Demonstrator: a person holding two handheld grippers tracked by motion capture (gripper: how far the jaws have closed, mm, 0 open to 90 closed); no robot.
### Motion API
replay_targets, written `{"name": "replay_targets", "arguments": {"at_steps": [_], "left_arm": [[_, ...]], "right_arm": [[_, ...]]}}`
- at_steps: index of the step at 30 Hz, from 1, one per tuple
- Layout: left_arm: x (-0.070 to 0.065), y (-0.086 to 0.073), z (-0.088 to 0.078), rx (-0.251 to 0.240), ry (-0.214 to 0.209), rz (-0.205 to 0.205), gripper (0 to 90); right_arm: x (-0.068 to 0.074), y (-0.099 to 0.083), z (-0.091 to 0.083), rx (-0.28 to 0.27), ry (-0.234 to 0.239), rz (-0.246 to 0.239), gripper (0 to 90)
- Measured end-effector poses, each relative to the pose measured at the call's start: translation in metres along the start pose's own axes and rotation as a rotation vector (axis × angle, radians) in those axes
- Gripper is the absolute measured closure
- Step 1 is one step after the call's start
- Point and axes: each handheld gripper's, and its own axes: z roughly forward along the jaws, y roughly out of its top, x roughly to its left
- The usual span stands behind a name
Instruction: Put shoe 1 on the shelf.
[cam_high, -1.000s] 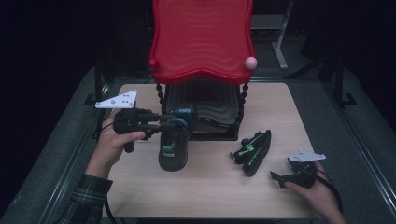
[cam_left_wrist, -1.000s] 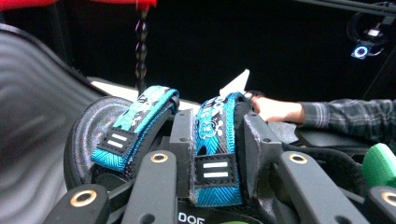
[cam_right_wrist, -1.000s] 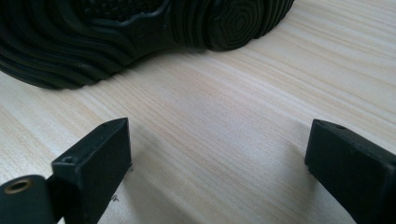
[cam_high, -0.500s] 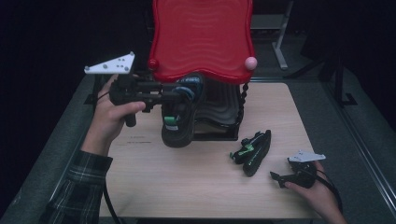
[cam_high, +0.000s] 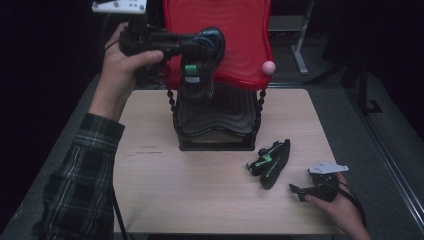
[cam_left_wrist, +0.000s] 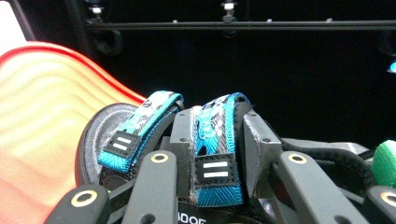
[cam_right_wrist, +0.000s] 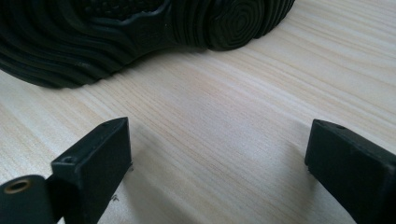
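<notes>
A: Where is the black sandal with blue patterned straps and a green tab?

B: It hangs toe-down in the air, in front of the wavy red plastic top shelf of the rack, above the black lower shelf. The left gripper is clamped on it at the heel end.

A: What exactly do the jaws pinch?

B: In the left gripper view, the 2 black jaws press on either side of a blue strap; a second blue strap sits just to the left, beside the sandal's round black heel.

A: And the other sandal?

B: The second black sandal with green trim lies on its side on the light wooden table, near the rack's front right corner.

A: The right gripper?

B: The right gripper rests on the table just beside that sandal, jaws spread wide with nothing between them. In its own view the ribbed black sole lies just ahead, apart from both jaws.
</notes>
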Motion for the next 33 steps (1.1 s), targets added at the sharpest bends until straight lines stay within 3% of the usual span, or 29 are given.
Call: {"name": "replay_targets", "arguments": {"at_steps": [3, 4, 5, 6, 8, 15, 19, 29, 33], "left_arm": [[0.016, 0.01, 0.007, 0.008, 0.03, 0.008, 68.4], [0.016, 0.01, 0.007, 0.008, 0.03, 0.008, 68.4], [0.028, 0.015, 0.011, 0.017, 0.053, 0.012, 68.4], [0.028, 0.015, 0.011, 0.017, 0.053, 0.012, 68.4], [0.043, 0.018, 0.016, 0.013, 0.089, 0.008, 68.4], [0.078, 0.018, 0.028, 0.023, 0.181, 0.013, 68.4], [0.091, 0.012, 0.031, 0.025, 0.203, 0.006, 68.3], [0.088, 0.002, 0.038, 0.088, 0.157, 0.032, 68.2], [0.086, -0.002, 0.039, 0.085, 0.141, 0.031, 68.0]], "right_arm": [[0.0, 0.0, 0.0, 0.0, 0.0, 0.0, 6.3], [0.0, 0.0, 0.0, 0.0, 0.0, 0.0, 6.3], [0.0, 0.0, 0.0, 0.0, 0.0, 0.001, 6.3], [0.0, 0.0, 0.0, 0.0, 0.0, 0.001, 6.3], [0.0, 0.0, 0.0, -0.001, 0.0, 0.001, 6.3], [0.0, -0.001, -0.001, -0.002, 0.004, -0.003, 6.3], [0.0, -0.002, -0.002, -0.001, 0.005, -0.005, 6.3], [0.0, -0.003, -0.003, -0.001, 0.006, -0.007, 6.3], [0.0, -0.003, -0.003, -0.001, 0.005, -0.006, 6.3]]}}
